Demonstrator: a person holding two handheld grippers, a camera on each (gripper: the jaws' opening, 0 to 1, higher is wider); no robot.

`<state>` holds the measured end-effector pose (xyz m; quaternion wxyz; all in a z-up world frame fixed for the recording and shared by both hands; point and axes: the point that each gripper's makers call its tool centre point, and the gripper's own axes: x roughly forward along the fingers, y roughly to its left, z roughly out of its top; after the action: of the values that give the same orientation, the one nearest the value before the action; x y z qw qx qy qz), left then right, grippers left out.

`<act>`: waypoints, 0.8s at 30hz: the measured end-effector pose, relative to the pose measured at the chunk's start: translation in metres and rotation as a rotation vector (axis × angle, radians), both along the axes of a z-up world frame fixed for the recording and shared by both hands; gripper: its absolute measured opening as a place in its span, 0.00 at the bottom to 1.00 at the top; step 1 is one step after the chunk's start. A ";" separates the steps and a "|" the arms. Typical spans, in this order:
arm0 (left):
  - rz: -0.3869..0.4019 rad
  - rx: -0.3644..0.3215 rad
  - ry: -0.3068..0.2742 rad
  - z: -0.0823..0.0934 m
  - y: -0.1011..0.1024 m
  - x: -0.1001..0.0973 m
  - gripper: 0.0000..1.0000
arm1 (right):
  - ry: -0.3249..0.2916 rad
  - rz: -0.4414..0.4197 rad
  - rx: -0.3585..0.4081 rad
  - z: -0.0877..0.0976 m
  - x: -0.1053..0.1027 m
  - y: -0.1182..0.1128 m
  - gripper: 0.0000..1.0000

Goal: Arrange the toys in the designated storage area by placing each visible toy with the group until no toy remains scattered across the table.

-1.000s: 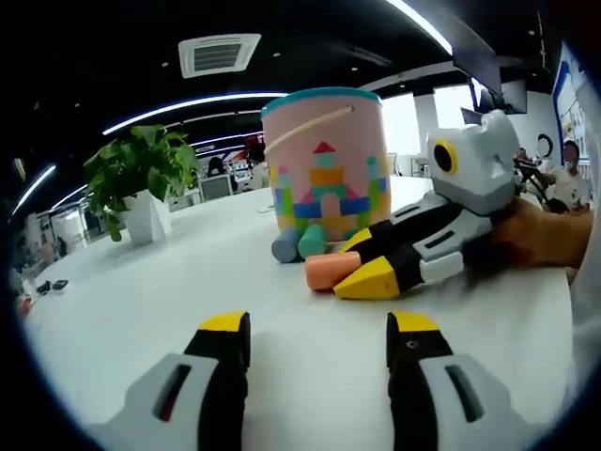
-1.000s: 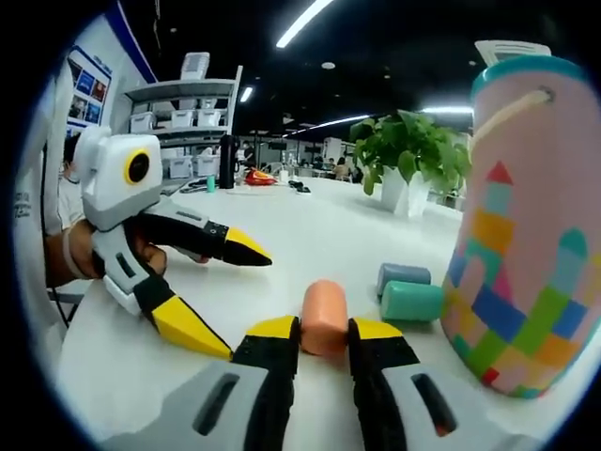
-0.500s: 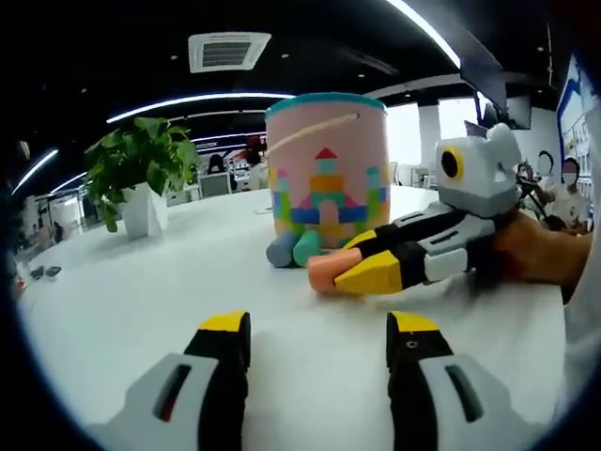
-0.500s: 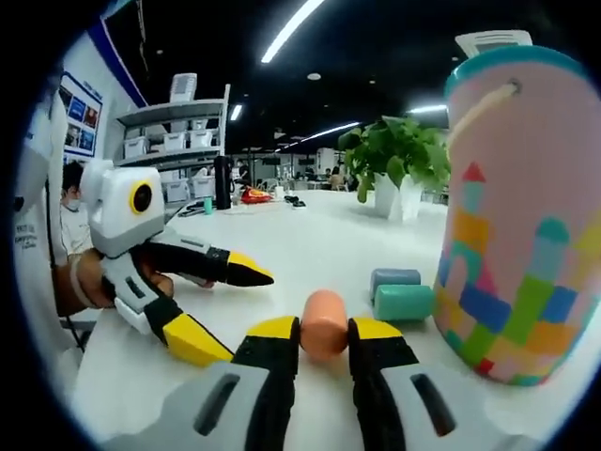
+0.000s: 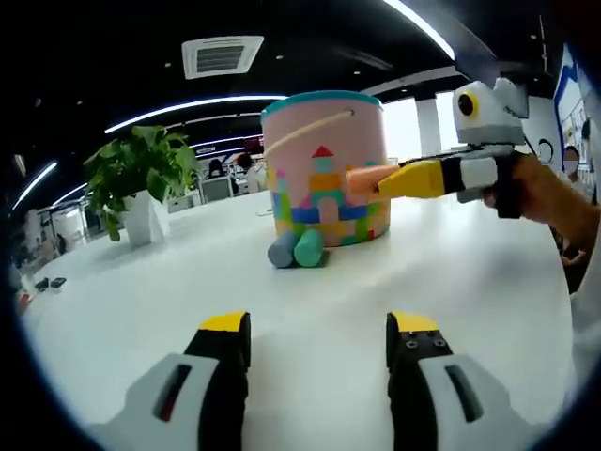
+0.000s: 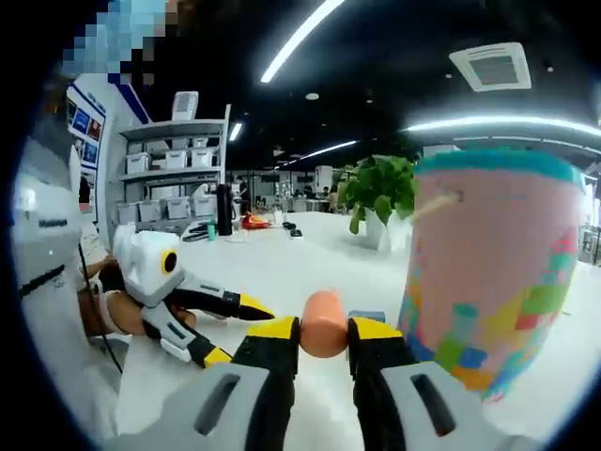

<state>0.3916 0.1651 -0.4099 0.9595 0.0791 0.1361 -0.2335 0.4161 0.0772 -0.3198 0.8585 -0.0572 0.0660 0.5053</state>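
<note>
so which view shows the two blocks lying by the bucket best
The left gripper view: the blue and teal blocks lie unobstructed against the bucket. The right gripper view shows only a blue sliver, hidden behind the orange block.

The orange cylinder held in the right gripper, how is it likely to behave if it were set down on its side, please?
The orange cylinder looks round and smooth, so it would probably roll on the white table. It seems small and rigid between the right gripper jaws, likely light. Its smooth surface might slip under a loose grip.
</note>
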 end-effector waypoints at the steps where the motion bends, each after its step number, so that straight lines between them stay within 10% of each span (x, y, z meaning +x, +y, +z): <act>1: -0.001 0.001 0.000 0.000 0.000 0.000 0.60 | -0.003 -0.002 0.001 0.004 0.000 -0.003 0.20; 15: -0.003 0.000 -0.002 -0.001 0.000 0.000 0.59 | -0.175 -0.091 -0.018 0.126 0.034 -0.078 0.20; 24: 0.001 -0.014 -0.007 0.001 0.001 0.000 0.60 | -0.258 -0.166 -0.205 0.170 0.093 -0.114 0.20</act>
<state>0.3913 0.1663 -0.4091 0.9607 0.0731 0.1312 -0.2336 0.5091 -0.0368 -0.1498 0.8883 -0.2031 0.0107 0.4118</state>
